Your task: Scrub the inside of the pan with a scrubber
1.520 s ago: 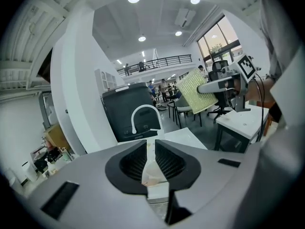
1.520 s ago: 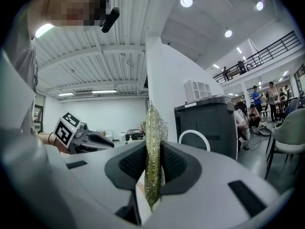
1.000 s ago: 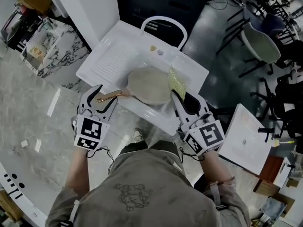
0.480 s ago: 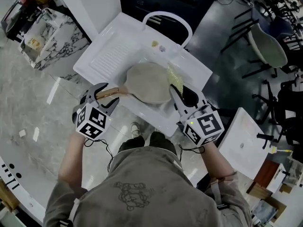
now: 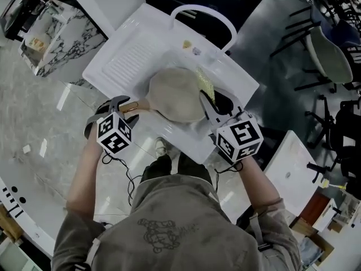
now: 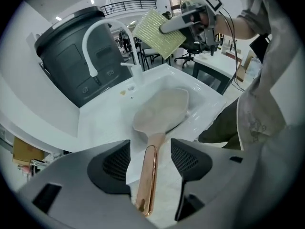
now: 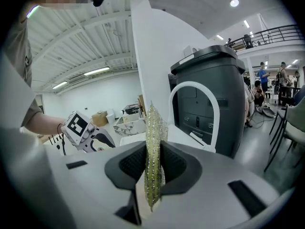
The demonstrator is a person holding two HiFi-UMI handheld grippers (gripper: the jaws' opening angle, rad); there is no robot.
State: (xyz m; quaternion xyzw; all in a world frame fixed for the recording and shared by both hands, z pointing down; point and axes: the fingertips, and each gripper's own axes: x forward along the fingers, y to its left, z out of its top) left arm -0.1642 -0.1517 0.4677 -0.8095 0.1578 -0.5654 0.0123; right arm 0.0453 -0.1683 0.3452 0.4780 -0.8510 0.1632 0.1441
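A grey pan (image 5: pixel 175 95) lies in the white sink (image 5: pixel 144 49), its copper handle (image 5: pixel 133 105) pointing toward me over the front rim. My left gripper (image 5: pixel 123 107) straddles that handle (image 6: pixel 147 175) with the jaws wide. Both pads (image 6: pixel 116 163) stand clear of the handle, a gap on each side. My right gripper (image 5: pixel 210 103) is shut on a yellow-green mesh scrubber (image 7: pixel 153 151). The scrubber (image 6: pixel 159 30) is held upright in the air over the pan's right edge, not touching the pan (image 6: pixel 159 111).
A white arched faucet (image 5: pixel 203 16) rises at the sink's far side, with a dark grey bin (image 7: pixel 214 94) behind it. The ribbed drainboard (image 5: pixel 127 61) lies left of the basin. Office chairs (image 5: pixel 330 55) and a white table (image 5: pixel 293 162) stand to the right.
My left gripper has moved forward along the pan handle, closer to the pan. The right gripper has edged up toward the pan's right rim with the scrubber.
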